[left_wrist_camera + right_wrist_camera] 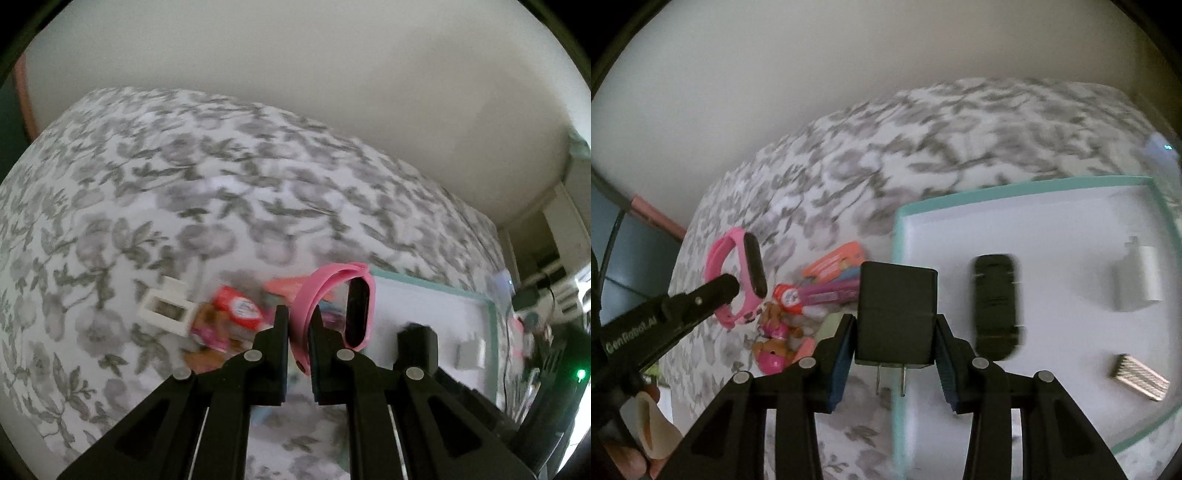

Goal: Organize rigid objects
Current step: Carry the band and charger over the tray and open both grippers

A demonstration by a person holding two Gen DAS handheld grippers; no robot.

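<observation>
Floral bedding (849,158) carries a teal-rimmed tray (1015,186). Over the tray's near-left rim hangs the black charger (895,314), clamped between the right gripper's (895,343) jaws, long axis upright, prongs pointing back at the camera; free tray floor lies ahead and right. The left gripper (298,332), nearly closed, pinches the pink band (325,295) by its strap, loop upright, left of the tray above the toys (775,332).

A grey floral bedspread (184,192) meets a plain off-white wall (332,66).
</observation>
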